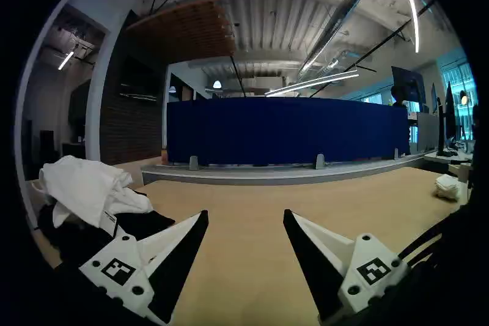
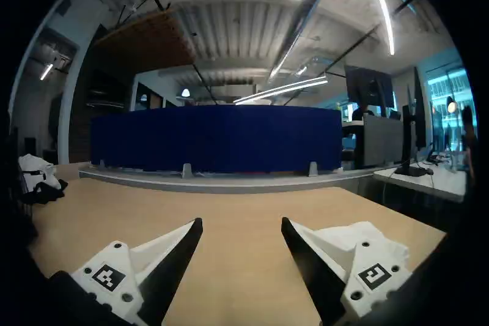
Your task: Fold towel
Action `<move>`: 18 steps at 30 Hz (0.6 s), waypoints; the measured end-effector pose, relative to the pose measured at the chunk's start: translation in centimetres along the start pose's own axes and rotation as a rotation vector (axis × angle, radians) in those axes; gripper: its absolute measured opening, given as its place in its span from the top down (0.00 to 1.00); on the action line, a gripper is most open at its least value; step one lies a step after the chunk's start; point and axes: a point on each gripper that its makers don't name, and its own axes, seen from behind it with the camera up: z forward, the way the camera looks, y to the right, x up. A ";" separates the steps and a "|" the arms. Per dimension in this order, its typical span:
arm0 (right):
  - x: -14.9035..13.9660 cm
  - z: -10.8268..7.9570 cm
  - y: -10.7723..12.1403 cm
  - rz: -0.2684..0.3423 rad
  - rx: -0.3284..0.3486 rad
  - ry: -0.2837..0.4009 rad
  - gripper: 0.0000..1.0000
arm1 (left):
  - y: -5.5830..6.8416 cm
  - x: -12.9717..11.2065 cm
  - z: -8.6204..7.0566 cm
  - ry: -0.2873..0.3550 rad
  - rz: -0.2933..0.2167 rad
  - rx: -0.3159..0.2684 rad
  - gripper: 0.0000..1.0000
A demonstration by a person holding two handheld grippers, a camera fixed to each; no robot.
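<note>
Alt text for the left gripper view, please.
The left tongs stand open and empty over a light wooden table. A crumpled white cloth lies on black fabric at the table's left edge; a long dark-blue partition runs behind.

- The worktop [image 1: 342, 203] lies bare ahead of the left tool [image 1: 245, 213], as far as the blue partition [image 1: 287, 130] that walls off its far edge.
- A heap of white and black cloth [image 1: 85, 191] blocks the left side, just beside that tool's left finger.
- A white towel [image 2: 342, 235] lies just behind the right tool's [image 2: 241, 221] right finger.
</note>
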 end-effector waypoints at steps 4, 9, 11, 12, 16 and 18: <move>0.0 0.0 0.0 0.000 0.000 0.000 0.00 | 0.0 0.0 0.0 0.000 0.000 0.000 0.09; 0.0 0.0 0.0 0.000 0.000 0.000 0.00 | 0.0 0.0 0.0 0.000 0.000 0.000 0.09; 0.0 0.0 0.0 0.000 0.000 0.000 0.00 | 0.0 0.0 -0.1 0.000 0.000 0.000 0.09; 0.0 0.0 0.0 0.000 0.000 0.000 0.00 | 0.0 0.0 -0.1 0.000 0.000 0.000 0.09; 0.0 0.0 0.0 0.000 0.000 0.000 0.00 | -0.1 -0.1 0.0 -0.001 -0.001 0.000 0.09; 0.0 0.0 0.0 0.000 0.000 0.000 0.00 | -0.1 -0.1 0.0 0.000 -0.002 0.000 0.09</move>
